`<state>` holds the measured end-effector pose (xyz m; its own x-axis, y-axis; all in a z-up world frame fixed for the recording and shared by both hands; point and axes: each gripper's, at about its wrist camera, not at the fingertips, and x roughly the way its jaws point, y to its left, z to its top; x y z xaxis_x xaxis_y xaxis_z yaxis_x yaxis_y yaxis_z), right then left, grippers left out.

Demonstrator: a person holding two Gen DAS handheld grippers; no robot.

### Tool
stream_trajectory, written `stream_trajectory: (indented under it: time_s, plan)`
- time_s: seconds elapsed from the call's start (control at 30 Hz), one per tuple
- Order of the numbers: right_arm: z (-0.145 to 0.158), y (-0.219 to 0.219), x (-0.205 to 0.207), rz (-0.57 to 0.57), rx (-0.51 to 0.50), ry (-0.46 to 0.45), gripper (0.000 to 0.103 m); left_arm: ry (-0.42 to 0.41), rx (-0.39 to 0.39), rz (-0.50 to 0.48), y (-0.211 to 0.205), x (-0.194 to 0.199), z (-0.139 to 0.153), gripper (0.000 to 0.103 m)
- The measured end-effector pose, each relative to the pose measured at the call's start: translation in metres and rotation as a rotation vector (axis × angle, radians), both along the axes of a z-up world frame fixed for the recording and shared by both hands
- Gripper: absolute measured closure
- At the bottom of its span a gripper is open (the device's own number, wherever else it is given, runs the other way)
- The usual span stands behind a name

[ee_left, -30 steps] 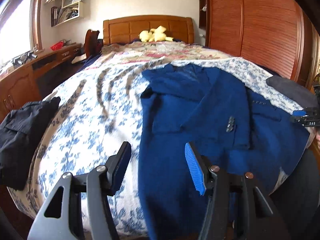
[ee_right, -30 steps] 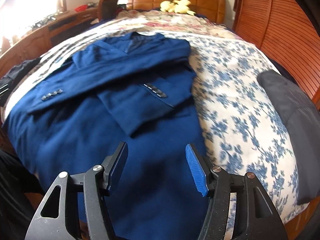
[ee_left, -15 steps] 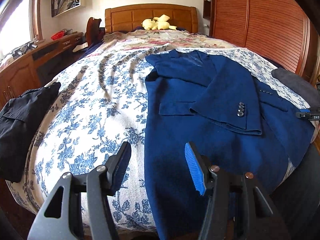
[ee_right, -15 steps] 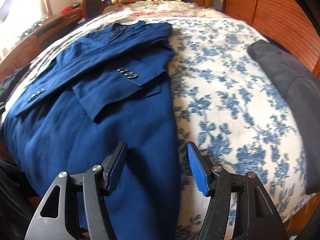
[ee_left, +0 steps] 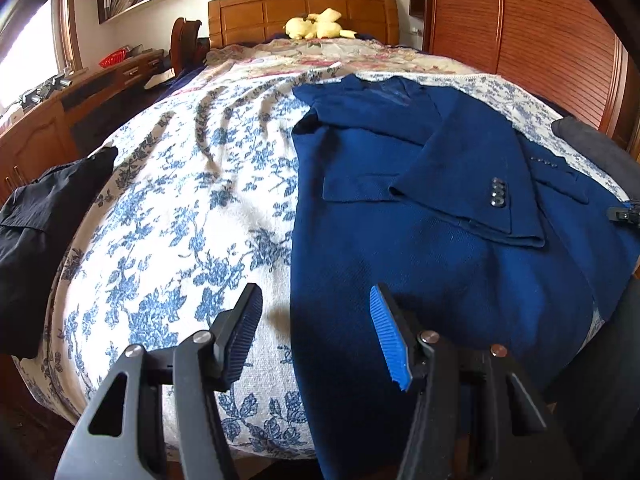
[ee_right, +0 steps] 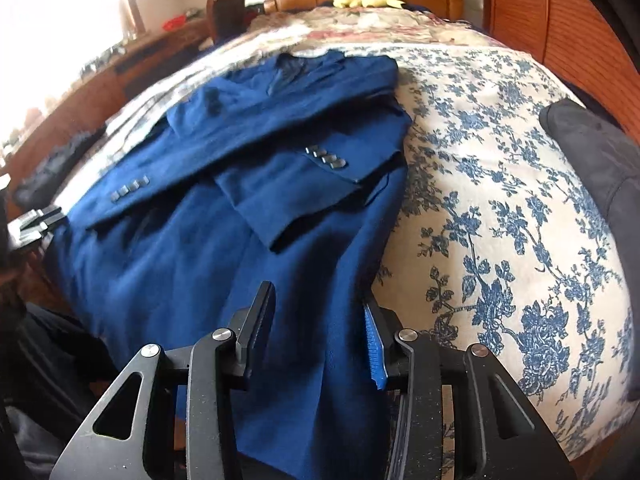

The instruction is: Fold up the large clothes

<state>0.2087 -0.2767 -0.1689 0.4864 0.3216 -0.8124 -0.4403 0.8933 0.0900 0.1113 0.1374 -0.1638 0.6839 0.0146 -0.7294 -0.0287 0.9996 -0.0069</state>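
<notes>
Left wrist view: left gripper (ee_left: 316, 334) wide apart, empty, straddling the jacket (ee_left: 420, 248) hem edge at frame bottom on the bed (ee_left: 180, 208). Right gripper (ee_right: 320, 336) likewise. Risk: uneven pinches drag the crossed sleeves (ee_right: 256, 152) loose.

Home bedroom: bed (ee_left: 192, 208) with wooden headboard (ee_left: 302, 12), plush toy (ee_left: 316, 26), wardrobe (ee_left: 520, 32).

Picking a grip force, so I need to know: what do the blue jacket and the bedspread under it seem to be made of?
The jacket looks like a thick matte woven cloth, maybe wool or a blend: visible grainy weave, no sheen. The bedspread seems a textured woven cotton, cream with a blue floral pattern, creasing in soft ridges.
</notes>
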Motion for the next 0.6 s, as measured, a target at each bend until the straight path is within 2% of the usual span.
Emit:
stream_trajectory:
  time_s: [0.13, 0.27, 0.5, 0.53, 0.6]
  plan:
    - [-0.009, -0.006, 0.000, -0.011, -0.028, -0.001, 0.062, 0.010, -0.039, 0.008, 0.002, -0.008, 0.003, 0.048]
    - [-0.012, -0.012, -0.003, -0.012, -0.009, 0.006, 0.061, 0.007, -0.077, -0.004, 0.002, -0.020, 0.009, 0.048]
    - [-0.013, -0.010, -0.005, -0.007, -0.032, -0.010, 0.060, -0.006, -0.077, -0.029, 0.007, -0.031, 0.014, 0.049]
    - [-0.014, -0.008, -0.005, -0.006, -0.034, -0.012, 0.060, 0.003, -0.084, -0.029, 0.010, -0.030, 0.012, 0.057]
    - [-0.014, -0.009, -0.006, -0.005, -0.031, -0.014, 0.060, 0.019, -0.101, -0.034, 0.012, -0.029, 0.006, 0.062]
